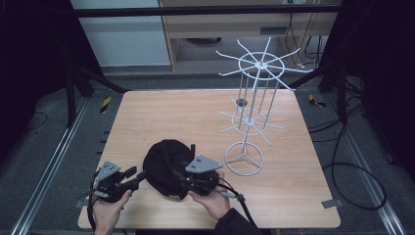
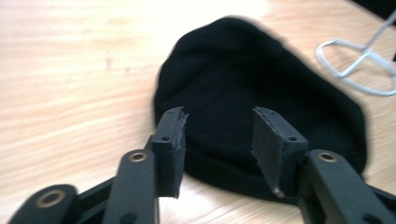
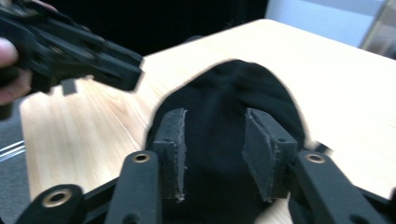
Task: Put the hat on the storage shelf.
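A black knit hat (image 1: 164, 159) lies flat on the wooden table (image 1: 195, 112) near its front edge. My left gripper (image 1: 139, 175) comes at the hat from the left, held by a hand. In the left gripper view the jaws stand open (image 2: 217, 119), and the hat's (image 2: 243, 74) brim edge lies between and just beyond them. My right gripper (image 1: 182, 164) reaches over the hat's right side. Its jaws are open (image 3: 215, 114) with the hat (image 3: 233, 88) beneath and between them. The left gripper (image 3: 79, 51) appears in the right gripper view at the upper left.
A white wire display stand (image 1: 254, 88) with two tiers of radiating hooks rises on the table's right half. Its ring base (image 1: 243, 159) sits just right of the hat, and that base (image 2: 359, 65) also appears in the left gripper view. Cables lie on the floor at right.
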`<state>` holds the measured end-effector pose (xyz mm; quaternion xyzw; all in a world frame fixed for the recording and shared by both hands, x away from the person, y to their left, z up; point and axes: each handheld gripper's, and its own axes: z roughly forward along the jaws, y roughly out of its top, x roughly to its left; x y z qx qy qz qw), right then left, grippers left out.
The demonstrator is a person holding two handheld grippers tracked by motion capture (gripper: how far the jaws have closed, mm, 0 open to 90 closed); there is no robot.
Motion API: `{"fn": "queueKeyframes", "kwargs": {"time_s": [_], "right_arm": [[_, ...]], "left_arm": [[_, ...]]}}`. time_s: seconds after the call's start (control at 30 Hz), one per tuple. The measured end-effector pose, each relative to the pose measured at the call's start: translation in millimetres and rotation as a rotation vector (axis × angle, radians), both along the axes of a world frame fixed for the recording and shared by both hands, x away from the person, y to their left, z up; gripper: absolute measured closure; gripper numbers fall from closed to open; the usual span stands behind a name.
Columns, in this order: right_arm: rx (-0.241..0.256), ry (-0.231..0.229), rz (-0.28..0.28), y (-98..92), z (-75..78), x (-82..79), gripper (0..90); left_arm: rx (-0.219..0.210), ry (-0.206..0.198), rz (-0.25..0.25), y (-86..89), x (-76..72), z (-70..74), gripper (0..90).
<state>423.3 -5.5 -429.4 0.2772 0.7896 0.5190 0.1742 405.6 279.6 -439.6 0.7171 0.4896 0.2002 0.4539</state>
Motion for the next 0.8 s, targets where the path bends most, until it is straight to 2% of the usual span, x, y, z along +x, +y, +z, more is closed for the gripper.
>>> {"fn": "queueKeyframes", "kwargs": {"time_s": [0.03, 0.07, 0.1, 0.17, 0.2, 0.23, 0.27, 0.3, 0.33, 0.4, 0.43, 0.47, 0.5, 0.53, 0.57, 0.6, 0.63, 0.67, 0.7, 0.77, 0.8], "right_arm": [[-0.004, 0.006, -0.027, -17.0, -0.9, -2.4, 53.8], [-0.004, 0.006, -0.027, -17.0, -0.9, -2.4, 53.8], [-0.012, 0.014, -0.048, -35.5, -4.7, -6.1, 51.4], [-0.019, 0.016, -0.052, -41.8, -6.4, -7.9, 50.9], [-0.029, 0.014, -0.063, -50.2, -8.8, -10.5, 50.0], [-0.039, 0.010, -0.089, -67.5, -13.5, -15.6, 48.3], [-0.039, 0.010, -0.089, -67.5, -13.5, -15.6, 48.3], [-0.041, 0.019, -0.121, -86.2, -17.1, -20.0, 46.4], [-0.041, 0.019, -0.121, -86.2, -17.1, -20.0, 46.4], [-0.031, 0.029, -0.156, -108.2, -19.4, -25.4, 43.8], [-0.031, 0.029, -0.156, -108.2, -19.4, -25.4, 43.8], [-0.028, 0.032, -0.170, -115.8, -20.1, -27.2, 43.0], [-0.021, 0.034, -0.203, -132.6, -21.5, -31.0, 41.7], [-0.021, 0.034, -0.203, -132.6, -21.5, -31.0, 41.7], [-0.017, 0.035, -0.228, -144.4, -22.3, -33.5, 40.5], [-0.017, 0.035, -0.228, -144.4, -22.3, -33.5, 40.5], [-0.023, 0.038, -0.264, -158.5, -24.0, -35.5, 38.9], [-0.023, 0.038, -0.264, -158.5, -24.0, -35.5, 38.9], [-0.028, 0.045, -0.302, -169.7, -25.7, -36.8, 38.3], [-0.031, 0.048, -0.316, -173.8, -26.2, -36.9, 38.2], [-0.035, 0.054, -0.358, -185.0, -27.8, -36.3, 37.7]], "left_arm": [[0.002, -0.004, -0.022, -8.4, 0.6, 3.6, 48.3], [0.002, -0.004, -0.022, -8.4, 0.6, 3.6, 46.7], [-0.003, -0.007, -0.039, -16.8, 1.8, 6.6, 44.9], [-0.002, -0.007, -0.045, -20.7, 2.6, 8.0, 43.7], [-0.001, -0.008, -0.047, -25.1, 3.8, 9.3, 42.4], [-0.007, -0.003, -0.048, -30.2, 6.6, 10.6, 40.1], [-0.007, -0.003, -0.048, -30.2, 6.6, 10.6, 39.0], [-0.009, 0.003, -0.045, -36.6, 10.0, 11.7, 38.1], [-0.009, 0.003, -0.045, -36.6, 10.0, 11.7, 37.3], [-0.005, 0.006, -0.036, -46.3, 15.0, 13.2, 35.8], [-0.005, 0.006, -0.036, -46.3, 15.0, 13.2, 35.1], [-0.001, 0.011, -0.029, -50.3, 17.8, 13.9, 35.1], [0.003, 0.016, -0.022, -53.4, 20.4, 14.2, 33.1], [0.008, 0.020, -0.015, -55.6, 22.5, 14.3, 33.1], [0.016, 0.033, -0.006, -61.9, 27.7, 13.9, 31.7], [0.016, 0.033, -0.006, -61.9, 27.7, 13.9, 31.2], [0.021, 0.038, 0.001, -65.8, 30.8, 13.0, 30.9], [0.025, 0.041, 0.005, -68.0, 32.5, 12.4, 30.9], [0.037, 0.047, 0.016, -71.5, 35.5, 10.9, 30.6], [0.058, 0.055, 0.029, -75.1, 40.0, 8.5, 30.5], [0.066, 0.075, 0.053, -77.9, 45.9, 4.5, 30.7]]}}
